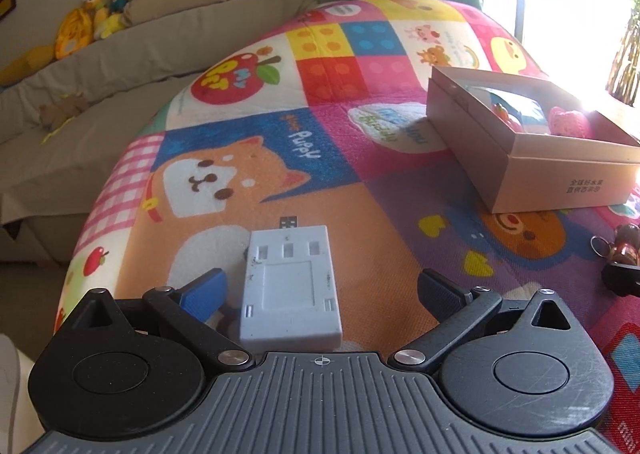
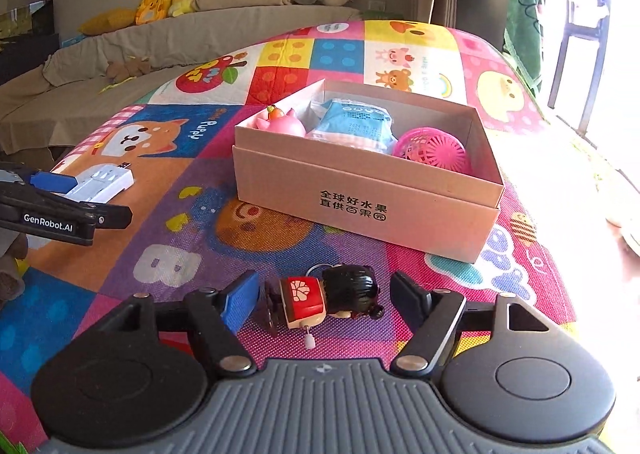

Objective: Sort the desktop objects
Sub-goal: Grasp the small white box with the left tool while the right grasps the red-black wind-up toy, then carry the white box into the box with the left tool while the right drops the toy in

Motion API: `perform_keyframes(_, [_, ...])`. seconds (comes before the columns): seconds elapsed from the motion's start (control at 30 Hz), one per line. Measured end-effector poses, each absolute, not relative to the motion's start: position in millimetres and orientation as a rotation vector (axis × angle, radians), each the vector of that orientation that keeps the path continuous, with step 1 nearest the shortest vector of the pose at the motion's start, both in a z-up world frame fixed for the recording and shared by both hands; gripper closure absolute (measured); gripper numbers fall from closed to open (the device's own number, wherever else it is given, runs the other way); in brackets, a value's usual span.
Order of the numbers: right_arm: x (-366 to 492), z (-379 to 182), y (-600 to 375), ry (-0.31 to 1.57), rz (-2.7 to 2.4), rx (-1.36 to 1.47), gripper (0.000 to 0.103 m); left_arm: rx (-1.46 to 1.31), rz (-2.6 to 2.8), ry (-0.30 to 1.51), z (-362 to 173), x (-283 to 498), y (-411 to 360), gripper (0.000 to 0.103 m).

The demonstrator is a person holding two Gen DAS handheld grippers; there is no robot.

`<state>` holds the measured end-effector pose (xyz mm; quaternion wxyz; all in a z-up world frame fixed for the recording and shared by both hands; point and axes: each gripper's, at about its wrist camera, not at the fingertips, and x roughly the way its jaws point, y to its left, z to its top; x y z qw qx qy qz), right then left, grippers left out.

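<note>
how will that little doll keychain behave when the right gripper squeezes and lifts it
The doll keychain looks rigid and glossy, so it may slip between the fingers of the open right gripper. Its rounded head could twist sideways. The ring and dangling pull will probably swing.

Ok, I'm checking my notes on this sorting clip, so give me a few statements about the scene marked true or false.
1. The white USB charger lies between the left gripper's open fingers. True.
2. The box holds nothing. False: a pink pig toy, a blue packet and a pink mesh ball lie inside.
3. The right gripper is shut on the doll keychain. False: its fingers stand open around it.
4. The box has no lid on it. True.
</note>
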<state>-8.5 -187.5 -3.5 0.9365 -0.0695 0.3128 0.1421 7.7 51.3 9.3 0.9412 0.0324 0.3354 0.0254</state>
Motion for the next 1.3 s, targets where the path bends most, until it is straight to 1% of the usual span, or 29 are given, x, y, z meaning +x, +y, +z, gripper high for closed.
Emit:
perform_keyframes(0.1, [-11.0, -4.8, -184.7, 0.63, 0.292, -0.155, 0.026, 0.049, 0.07, 0.693, 10.6, 17.1, 58.4, 0.0])
perform_keyframes(0.13, [-12.3, -4.4, -184.9, 0.622, 0.293, -0.155, 0.023, 0.041, 0.071, 0.697, 10.7, 19.9, 59.9, 0.0])
perform_keyframes(0.23, [-14.9, -4.5, -184.5, 0.615, 0.3, -0.159, 0.022, 0.043, 0.072, 0.7, 10.1, 25.6, 59.2, 0.0])
perform_keyframes(0.27, [-15.1, -4.3, -184.2, 0.615, 0.3, -0.16, 0.022, 0.049, 0.073, 0.701, 9.6, 26.6, 57.8, 0.002])
perform_keyframes(0.3, [-15.2, -4.3, -184.3, 0.616, 0.301, -0.159, 0.022, 0.055, 0.072, 0.705, 8.8, 27.6, 56.5, 0.005])
perform_keyframes(0.33, [-15.4, -4.4, -184.2, 0.616, 0.303, -0.159, 0.022, 0.06, 0.065, 0.715, 7.3, 28.7, 55.0, 0.016])
perform_keyframes(0.37, [-15.4, -4.0, -184.3, 0.615, 0.303, -0.158, 0.021, 0.056, 0.057, 0.715, 7.1, 28.6, 54.6, 0.02])
perform_keyframes(0.4, [-15.6, -3.9, -184.1, 0.614, 0.303, -0.157, 0.02, 0.056, 0.054, 0.711, 7.5, 27.7, 53.6, 0.022])
perform_keyframes(0.43, [-15.5, -3.7, -184.0, 0.613, 0.305, -0.155, 0.019, 0.062, 0.049, 0.708, 7.6, 26.6, 52.4, 0.027])
perform_keyframes(0.47, [-15.5, -3.6, -184.0, 0.613, 0.305, -0.155, 0.019, 0.066, 0.043, 0.705, 7.9, 25.7, 51.3, 0.035])
perform_keyframes(0.5, [-15.5, -3.7, -184.0, 0.613, 0.305, -0.155, 0.019, 0.069, 0.031, 0.703, 8.2, 23.5, 49.5, 0.039])
perform_keyframes(0.53, [-15.4, -3.8, -184.0, 0.613, 0.304, -0.155, 0.018, 0.072, 0.014, 0.702, 8.7, 20.7, 46.9, 0.049])
perform_keyframes(0.57, [-15.3, -3.8, -184.0, 0.613, 0.304, -0.155, 0.017, 0.075, -0.013, 0.7, 9.3, 17.0, 43.6, 0.05])
perform_keyframes(0.73, [-15.6, -3.9, -184.1, 0.612, 0.305, -0.155, 0.014, 0.095, -0.215, 0.71, 9.3, -10.8, 20.3, 0.05])
perform_keyframes(0.83, [-15.4, -3.9, -183.8, 0.611, 0.307, -0.157, 0.013, 0.107, -0.281, 0.712, 9.0, -24.8, 11.3, 0.048])
perform_keyframes(0.97, [-16.9, -4.2, -182.1, 0.612, 0.317, -0.17, 0.013, 0.105, -0.271, 0.718, 7.3, -28.7, 10.1, 0.032])
perform_keyframes(1.1, [-14.1, -4.7, -183.1, 0.63, 0.328, -0.164, 0.013, 0.09, -0.258, 0.72, 7.3, -28.6, 12.6, 0.032])
perform_keyframes(1.2, [-9.0, -5.1, -187.2, 0.658, 0.337, -0.135, 0.013, 0.086, -0.255, 0.72, 8.1, -28.5, 13.3, 0.033])
perform_keyframes(1.23, [-7.7, -5.3, -188.6, 0.67, 0.34, -0.127, 0.021, 0.083, -0.253, 0.718, 8.6, -29.1, 13.4, 0.04])
perform_keyframes(1.27, [-6.5, -5.9, -189.7, 0.688, 0.344, -0.123, 0.036, 0.081, -0.251, 0.717, 9.2, -29.9, 13.6, 0.048])
perform_keyframes(1.3, [-6.4, -5.8, -191.2, 0.695, 0.35, -0.117, 0.039, 0.08, -0.249, 0.715, 10.0, -30.6, 13.6, 0.05])
